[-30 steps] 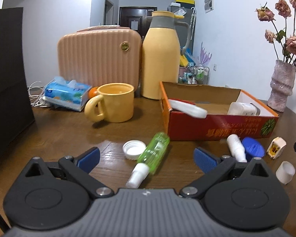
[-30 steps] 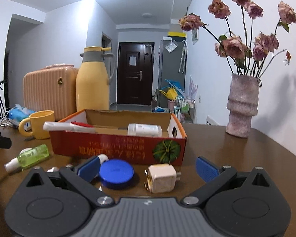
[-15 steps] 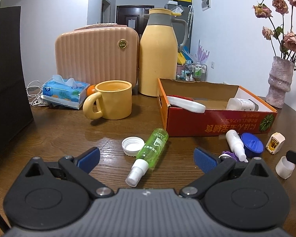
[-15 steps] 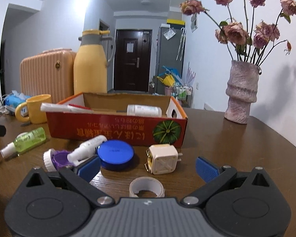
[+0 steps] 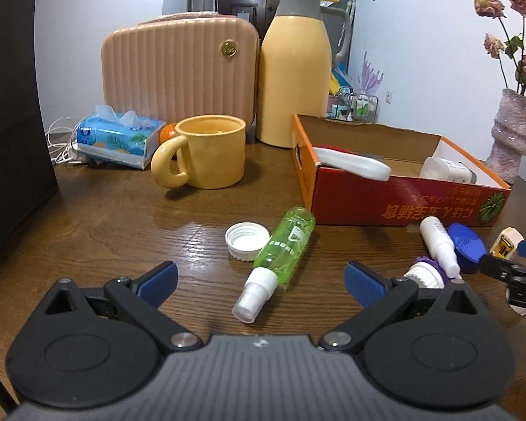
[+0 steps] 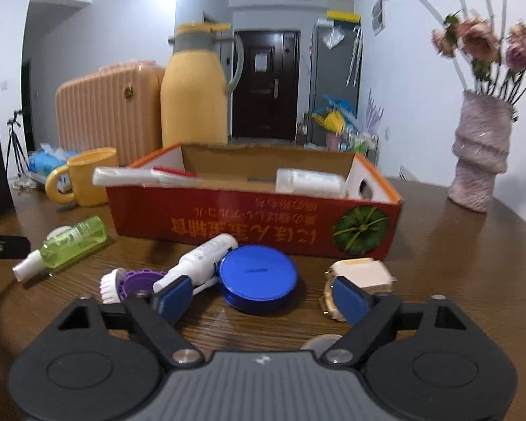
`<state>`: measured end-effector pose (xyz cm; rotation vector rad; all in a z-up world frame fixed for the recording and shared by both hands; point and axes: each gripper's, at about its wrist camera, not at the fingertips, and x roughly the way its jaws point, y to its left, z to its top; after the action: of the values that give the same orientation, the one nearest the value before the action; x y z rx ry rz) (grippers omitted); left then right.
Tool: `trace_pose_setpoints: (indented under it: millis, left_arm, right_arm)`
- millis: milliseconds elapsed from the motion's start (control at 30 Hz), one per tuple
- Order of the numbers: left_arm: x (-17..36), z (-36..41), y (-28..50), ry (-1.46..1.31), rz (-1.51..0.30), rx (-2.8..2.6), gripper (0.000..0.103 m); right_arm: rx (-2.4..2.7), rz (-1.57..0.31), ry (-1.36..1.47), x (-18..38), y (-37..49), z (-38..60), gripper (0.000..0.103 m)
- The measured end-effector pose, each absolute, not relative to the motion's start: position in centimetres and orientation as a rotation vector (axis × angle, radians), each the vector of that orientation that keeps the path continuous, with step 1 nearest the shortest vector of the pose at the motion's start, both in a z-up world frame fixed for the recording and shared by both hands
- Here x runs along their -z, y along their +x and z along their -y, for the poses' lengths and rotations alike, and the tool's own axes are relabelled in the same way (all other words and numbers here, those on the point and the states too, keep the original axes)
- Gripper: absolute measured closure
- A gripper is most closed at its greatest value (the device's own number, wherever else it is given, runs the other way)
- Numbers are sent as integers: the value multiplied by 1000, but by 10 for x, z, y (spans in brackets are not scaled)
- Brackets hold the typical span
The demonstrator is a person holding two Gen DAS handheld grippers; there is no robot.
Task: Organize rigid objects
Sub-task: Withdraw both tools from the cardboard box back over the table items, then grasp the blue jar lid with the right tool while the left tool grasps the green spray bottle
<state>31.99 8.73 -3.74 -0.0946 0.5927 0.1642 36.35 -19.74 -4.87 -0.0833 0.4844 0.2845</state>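
Now right tongs [image 6: 259, 296] narrower than a second ago, jaws just closing, nothing pinched; round blue lidded tin [image 6: 258, 278] sits between tips, cream square charger plug [image 6: 359, 277] beside right tip. Likely target: tin, bound for red cardboard box [image 6: 252, 226] behind. Left tongs [image 5: 261, 275] wide, empty, over green clear spray bottle [image 5: 280, 252] and white screw cap [image 5: 247, 240] on brown wooden table [image 5: 122, 224]. Only left view shows cap fully; only right view shows purple-and-white ribbed lid [image 6: 133, 280] clearly.
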Motion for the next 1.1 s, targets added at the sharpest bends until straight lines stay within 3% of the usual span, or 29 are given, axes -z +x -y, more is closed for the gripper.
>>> trace_pose_setpoints:
  millis: [100,500,533,1100]
  left_arm:
    - [38,-91,323,-94,-597,-170,0]
    - [38,-102,326,-122,-603,-177,0]
    - [38,-102,327,-122,-605,-176,0]
    - [50,-101,342,-107,-649,-163,0]
  right_arm:
    - [-279,-539,-89,54,380,188,29]
    - [-226,-640,-38,69,425,176,30]
    - [-223,-644,-33,69,428,175,38]
    - [-232,-562,-26,60,409,180,38]
